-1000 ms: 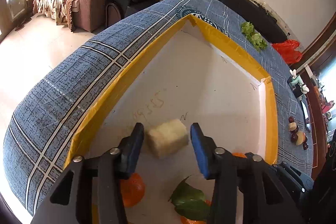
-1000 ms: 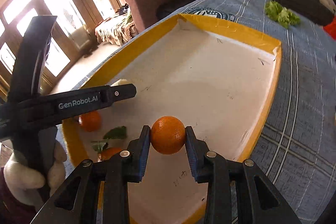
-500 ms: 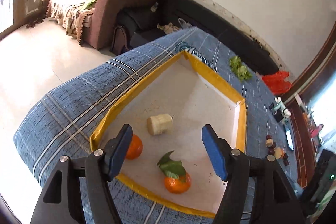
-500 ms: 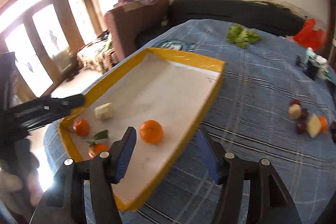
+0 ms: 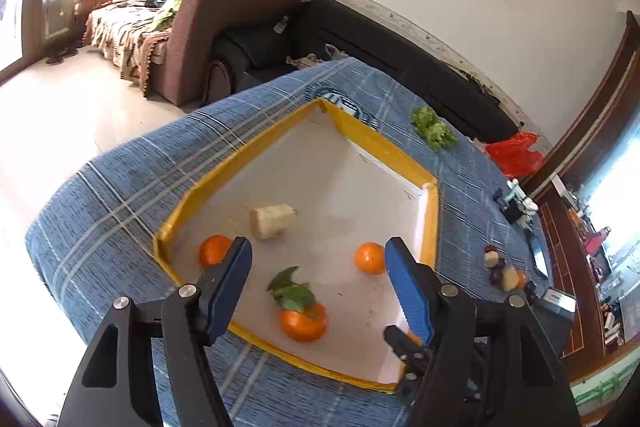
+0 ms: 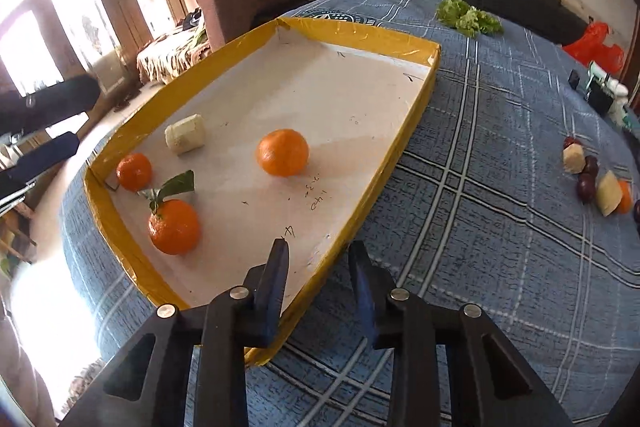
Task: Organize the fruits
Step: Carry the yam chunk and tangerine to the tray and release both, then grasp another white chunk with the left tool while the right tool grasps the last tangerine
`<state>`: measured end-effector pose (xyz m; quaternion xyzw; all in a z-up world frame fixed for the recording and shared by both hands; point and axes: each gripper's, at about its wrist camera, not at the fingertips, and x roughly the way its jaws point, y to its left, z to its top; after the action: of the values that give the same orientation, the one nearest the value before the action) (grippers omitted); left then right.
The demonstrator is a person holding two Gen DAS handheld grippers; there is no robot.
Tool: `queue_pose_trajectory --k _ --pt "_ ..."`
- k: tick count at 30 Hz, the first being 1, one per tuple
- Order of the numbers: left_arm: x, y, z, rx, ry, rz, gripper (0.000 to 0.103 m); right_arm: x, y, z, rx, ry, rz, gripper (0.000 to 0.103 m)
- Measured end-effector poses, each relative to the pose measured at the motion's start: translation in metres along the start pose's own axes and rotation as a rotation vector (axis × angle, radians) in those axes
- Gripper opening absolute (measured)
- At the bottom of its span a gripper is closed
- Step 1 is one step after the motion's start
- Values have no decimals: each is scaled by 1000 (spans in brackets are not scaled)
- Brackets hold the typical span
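A white tray with a yellow rim (image 5: 236,159) (image 6: 416,107) lies on the blue plaid cloth. In it lie a pale cut fruit chunk (image 5: 272,221) (image 6: 185,139), a plain orange (image 5: 370,258) (image 6: 283,152), a leafy orange (image 5: 303,321) (image 6: 174,226) and a small orange (image 5: 214,251) (image 6: 134,171) in the near corner. My left gripper (image 5: 318,273) is open and empty, high above the tray's near end. My right gripper (image 6: 320,279) is open and empty, over the tray's near right rim.
A pile of loose fruit, dark plums, pale chunks and an orange (image 6: 592,171) (image 5: 504,271), lies on the cloth to the right. Lettuce (image 6: 468,17) and a red bag (image 6: 596,45) lie at the far end. Sofas stand behind the table.
My left gripper let go of the pale chunk and my right gripper let go of the orange. Both opened, lifted and drew back from the tray.
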<state>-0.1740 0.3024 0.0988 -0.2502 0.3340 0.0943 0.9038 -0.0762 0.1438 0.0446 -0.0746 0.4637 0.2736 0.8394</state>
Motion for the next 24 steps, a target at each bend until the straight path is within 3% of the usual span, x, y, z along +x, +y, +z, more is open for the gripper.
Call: queue_pose_trajectory --k 4,6,8,11,15,20,24 --pt "7 -18 -7 44 20 -41 69 -7 0 -5 -27 -16 4 36" --pt "6 -26 -8 64 27 -59 69 -25 -18 -4 13 -70 75 36" --pt "3 -34 -9 97 15 -70 73 -44 -39 -3 38 -133 50 37" --pt "6 -46 -12 126 23 -87 77 -70 -105 -2 133 -211 -43 55" --pt "15 -65 -20 157 63 -136 77 -79 -209 -7 340 -217 -176 55" --pt "27 -103 -29 243 114 -192 77 -78 -294 -13 561 -262 -172 55" --pt "43 -135 -36 303 162 -227 77 -59 -321 -2 596 -257 -183 55"
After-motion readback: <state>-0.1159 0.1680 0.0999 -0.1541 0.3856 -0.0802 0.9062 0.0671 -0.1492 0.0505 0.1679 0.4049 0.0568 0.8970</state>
